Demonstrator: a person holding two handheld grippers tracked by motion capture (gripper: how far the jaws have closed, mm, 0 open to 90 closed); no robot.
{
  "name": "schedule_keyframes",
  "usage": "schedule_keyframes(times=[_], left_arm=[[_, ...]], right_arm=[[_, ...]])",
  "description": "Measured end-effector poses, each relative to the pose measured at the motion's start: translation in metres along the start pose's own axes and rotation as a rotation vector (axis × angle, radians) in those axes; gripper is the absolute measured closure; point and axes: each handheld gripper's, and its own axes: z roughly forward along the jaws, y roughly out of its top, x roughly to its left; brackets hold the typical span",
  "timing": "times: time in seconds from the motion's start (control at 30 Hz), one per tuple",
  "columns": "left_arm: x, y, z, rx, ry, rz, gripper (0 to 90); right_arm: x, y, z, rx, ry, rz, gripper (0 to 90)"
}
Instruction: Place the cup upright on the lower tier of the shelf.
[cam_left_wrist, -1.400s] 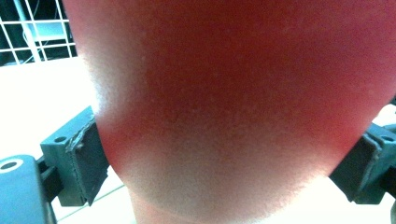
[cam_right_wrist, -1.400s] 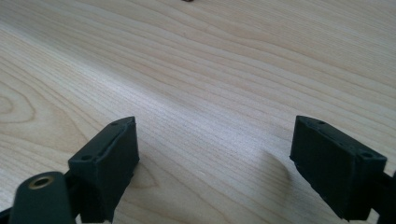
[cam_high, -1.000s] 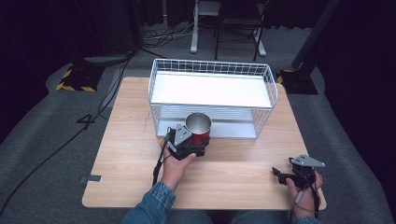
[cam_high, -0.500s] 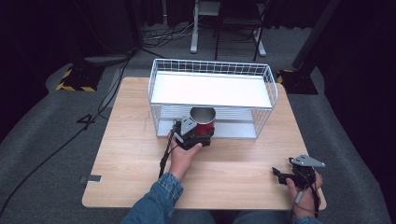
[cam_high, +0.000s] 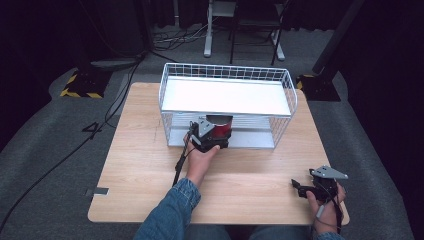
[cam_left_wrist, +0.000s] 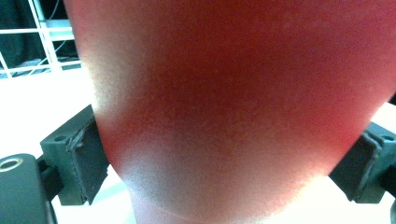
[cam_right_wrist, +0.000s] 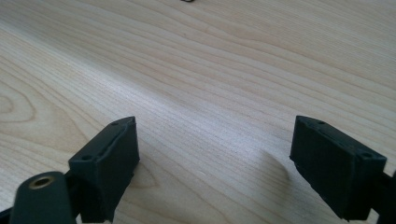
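Wooden surface (cam_high: 135, 150) at frame centre carries a white wire rack (cam_high: 227, 97). At its lower shelf front, the left hand-held gripper (cam_high: 212, 137) clamps a red cup (cam_high: 220, 127). Lower right, the right hand-held gripper (cam_high: 300, 187) rests wide.

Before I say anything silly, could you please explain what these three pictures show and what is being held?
A person sits at a wooden table with a hand-held gripper in each hand: a tool with two black jaws. The high view comes from a fixed camera above, looking down. The other two pictures come from small cameras riding on each tool, looking along its jaws. On the table stands a white wire rack with two shelves. The left hand-held gripper is shut on a red cup at the front of the lower shelf; in the left gripper view that cup sits clamped between the jaws. The right hand-held gripper rests near the table's front right corner, open, with bare wood between its jaws in its own view.
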Motion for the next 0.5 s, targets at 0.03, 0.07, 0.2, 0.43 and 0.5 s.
schedule_keyframes(times=[0.03,0.07,0.2,0.43,0.5], left_arm=[[0.001,0.001,0.002,-0.005,0.002,-0.003,7.9],[0.001,0.001,0.004,-0.005,0.006,-0.004,7.9],[0.006,0.001,0.011,-0.006,0.033,-0.007,7.9],[0.012,-0.005,0.019,0.019,0.059,-0.029,7.8],[0.013,-0.006,0.02,0.027,0.065,-0.032,7.7]], right_arm=[[0.0,0.0,0.0,0.0,0.002,-0.001,15.8],[0.0,0.0,0.0,0.0,0.005,-0.003,15.9],[0.001,0.0,0.0,-0.004,0.003,-0.01,16.0],[0.001,0.0,0.0,-0.002,0.012,-0.011,16.0],[0.001,0.0,0.0,-0.003,0.012,-0.01,16.0]])
